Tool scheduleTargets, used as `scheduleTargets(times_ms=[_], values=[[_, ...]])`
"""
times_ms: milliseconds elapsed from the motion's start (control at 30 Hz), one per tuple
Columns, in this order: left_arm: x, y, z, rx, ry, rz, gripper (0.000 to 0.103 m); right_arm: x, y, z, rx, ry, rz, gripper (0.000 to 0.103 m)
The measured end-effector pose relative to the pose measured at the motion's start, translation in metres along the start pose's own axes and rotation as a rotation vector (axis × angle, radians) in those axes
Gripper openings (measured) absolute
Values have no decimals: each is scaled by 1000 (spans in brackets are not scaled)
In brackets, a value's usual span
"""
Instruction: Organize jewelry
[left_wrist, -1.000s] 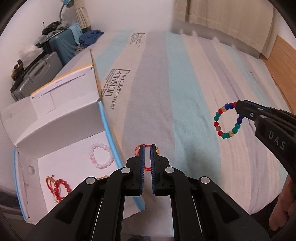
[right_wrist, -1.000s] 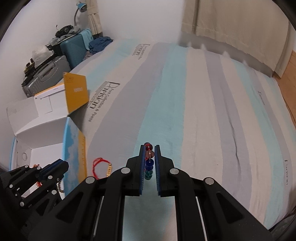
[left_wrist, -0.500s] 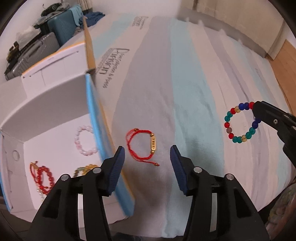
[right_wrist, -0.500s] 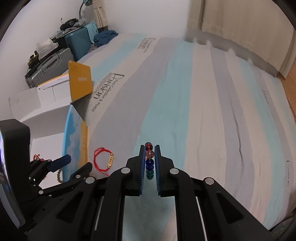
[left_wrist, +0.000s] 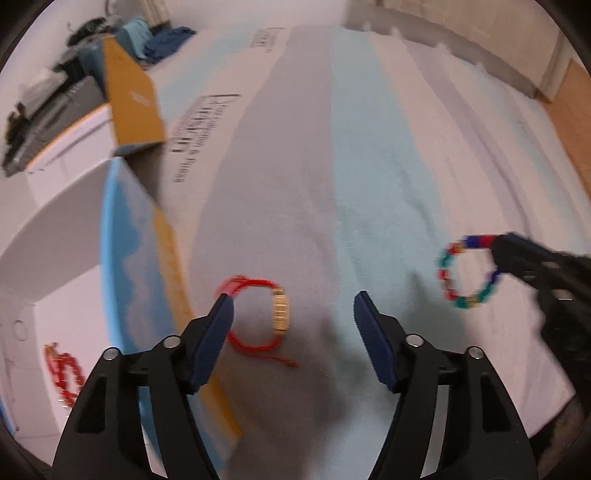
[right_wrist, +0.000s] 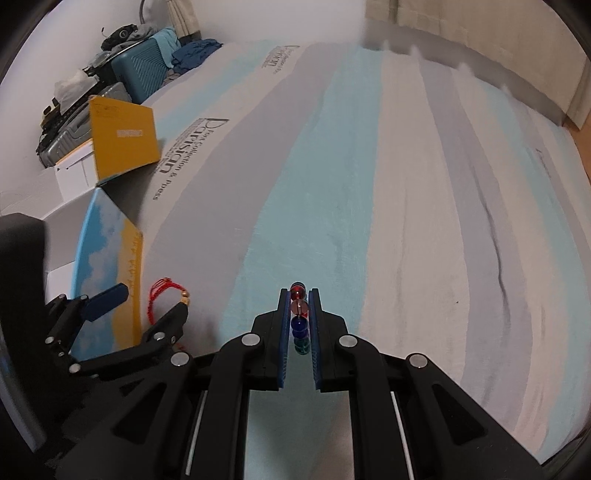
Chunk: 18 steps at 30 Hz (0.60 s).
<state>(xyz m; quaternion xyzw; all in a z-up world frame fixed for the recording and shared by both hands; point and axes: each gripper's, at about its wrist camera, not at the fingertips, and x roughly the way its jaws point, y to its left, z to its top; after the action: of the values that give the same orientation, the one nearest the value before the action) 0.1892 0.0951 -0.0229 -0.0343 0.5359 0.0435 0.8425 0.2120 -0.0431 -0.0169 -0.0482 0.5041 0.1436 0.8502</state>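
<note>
A red cord bracelet with a gold tube (left_wrist: 258, 317) lies on the striped bed sheet just right of the open box (left_wrist: 140, 258). My left gripper (left_wrist: 291, 306) is wide open above it, with the bracelet near its left finger. My right gripper (right_wrist: 299, 299) is shut on a multicoloured bead bracelet (right_wrist: 298, 317), which hangs as a ring in the left wrist view (left_wrist: 467, 273). The red cord bracelet (right_wrist: 162, 299) and the left gripper (right_wrist: 147, 299) also show at the left of the right wrist view. A red bead bracelet (left_wrist: 64, 371) lies inside the box.
The box has white inner walls, a blue and yellow side (right_wrist: 107, 273) and a raised yellow flap (right_wrist: 123, 138). Suitcases and clothes (right_wrist: 136, 70) are piled at the far left. The bed sheet (right_wrist: 406, 221) stretches ahead and to the right, with wood floor beyond.
My left gripper has opened from shut to wide and shifted right, off the box and over the red cord bracelet. My right gripper kept hold of the bead bracelet and barely moved.
</note>
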Motion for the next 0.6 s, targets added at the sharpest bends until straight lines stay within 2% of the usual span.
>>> scheduleTargets(times_ms=[133, 300, 500, 600], values=[[2, -10, 3, 4, -22, 2, 64, 8, -8, 1, 14, 6, 5, 9], [32, -9, 0, -13, 36, 12, 57, 17, -15, 0, 22, 15, 18, 9], [54, -6, -4, -27, 68, 39, 48, 27, -18, 2, 23, 25, 44, 9], [63, -3, -4, -34, 79, 44, 47, 29, -18, 4, 24, 23, 58, 9]])
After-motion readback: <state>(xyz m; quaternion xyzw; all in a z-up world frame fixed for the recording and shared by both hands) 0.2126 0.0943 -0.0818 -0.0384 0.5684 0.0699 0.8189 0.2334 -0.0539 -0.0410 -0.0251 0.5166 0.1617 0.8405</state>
